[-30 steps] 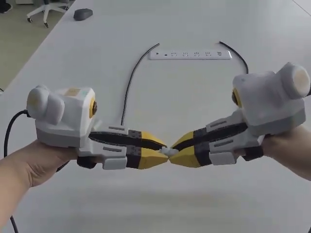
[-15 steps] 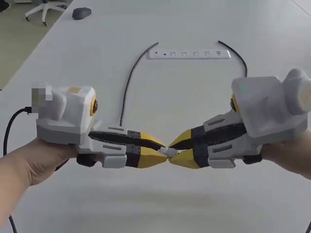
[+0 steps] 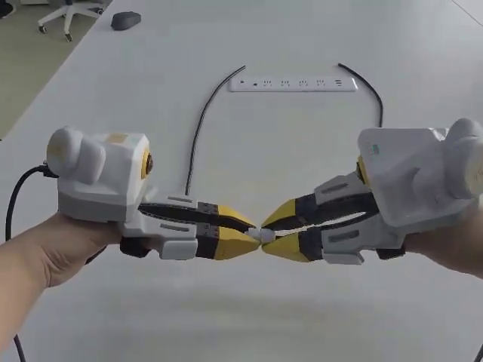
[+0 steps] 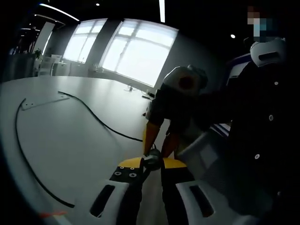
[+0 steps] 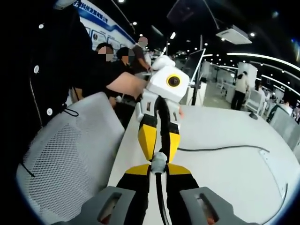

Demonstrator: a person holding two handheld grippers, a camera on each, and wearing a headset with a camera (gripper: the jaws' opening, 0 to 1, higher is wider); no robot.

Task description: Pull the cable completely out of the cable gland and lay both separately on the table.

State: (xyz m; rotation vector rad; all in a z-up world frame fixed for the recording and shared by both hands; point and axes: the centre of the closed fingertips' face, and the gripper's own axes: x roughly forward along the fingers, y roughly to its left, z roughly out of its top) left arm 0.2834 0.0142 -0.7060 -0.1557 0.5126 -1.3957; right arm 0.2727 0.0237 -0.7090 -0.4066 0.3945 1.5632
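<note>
A small pale cable gland [image 3: 263,235] hangs above the white table [image 3: 302,158], pinched between two yellow-tipped grippers that meet tip to tip. My left gripper [image 3: 250,231] comes in from the left and is shut on the gland [image 4: 152,159]. My right gripper [image 3: 274,234] comes in from the right. In the right gripper view a dark cable [image 5: 159,191] runs from the gland [image 5: 159,161] back between its shut jaws. A long thin black cable [image 3: 198,136] lies on the table and passes out of sight behind the left gripper.
A white power strip [image 3: 294,84] lies at the far middle of the table, its black cord [image 3: 373,90] curving toward the right. A dark mouse [image 3: 124,20] sits far left. A grey mesh chair [image 5: 70,154] and several people stand beside the table.
The right gripper's body has sunk a little and shifted right, tilting its jaws more upward toward the gland. The tips still meet at the gland; the left gripper has barely moved.
</note>
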